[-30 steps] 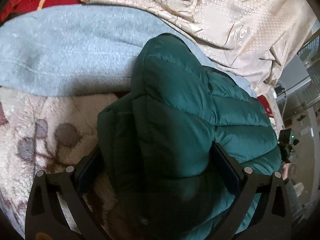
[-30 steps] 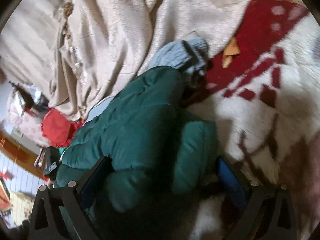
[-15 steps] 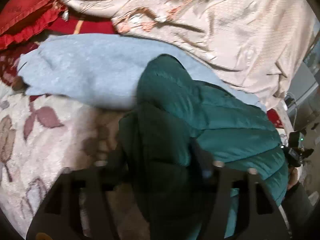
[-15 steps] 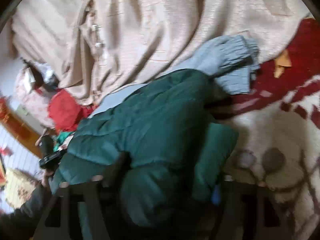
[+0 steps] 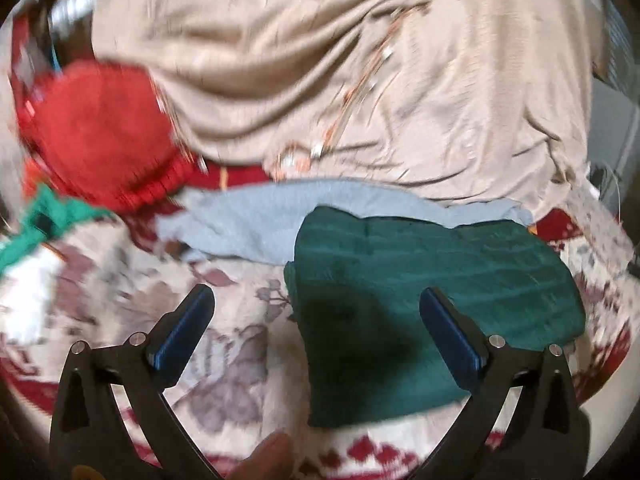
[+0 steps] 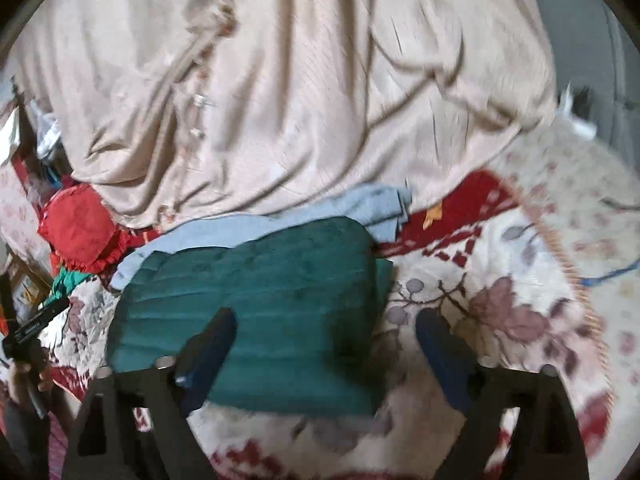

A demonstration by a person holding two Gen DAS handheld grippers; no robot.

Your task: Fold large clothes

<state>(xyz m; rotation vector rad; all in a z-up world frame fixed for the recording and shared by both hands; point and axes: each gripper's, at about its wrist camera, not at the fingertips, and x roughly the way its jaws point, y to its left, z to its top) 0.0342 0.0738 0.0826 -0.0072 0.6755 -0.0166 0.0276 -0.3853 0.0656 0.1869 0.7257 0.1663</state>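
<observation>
Floral blanket (image 5: 224,320) bears folded green jacket (image 5: 420,280); no writing readable.

Folded jacket (image 5: 432,280) lies on the blanket (image 5: 120,300), overlapping a sweater (image 5: 256,224) behind it

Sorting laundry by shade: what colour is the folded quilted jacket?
Dark teal green, the folded quilted jacket shows best in the right wrist view.

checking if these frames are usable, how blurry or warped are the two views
Left wrist: motion smear on the beige cloth and red item, fingers sharp, dark shadow on the green jacket, fisheye bending at edges. Right wrist: softer overall, even its fingers smeared.
</observation>
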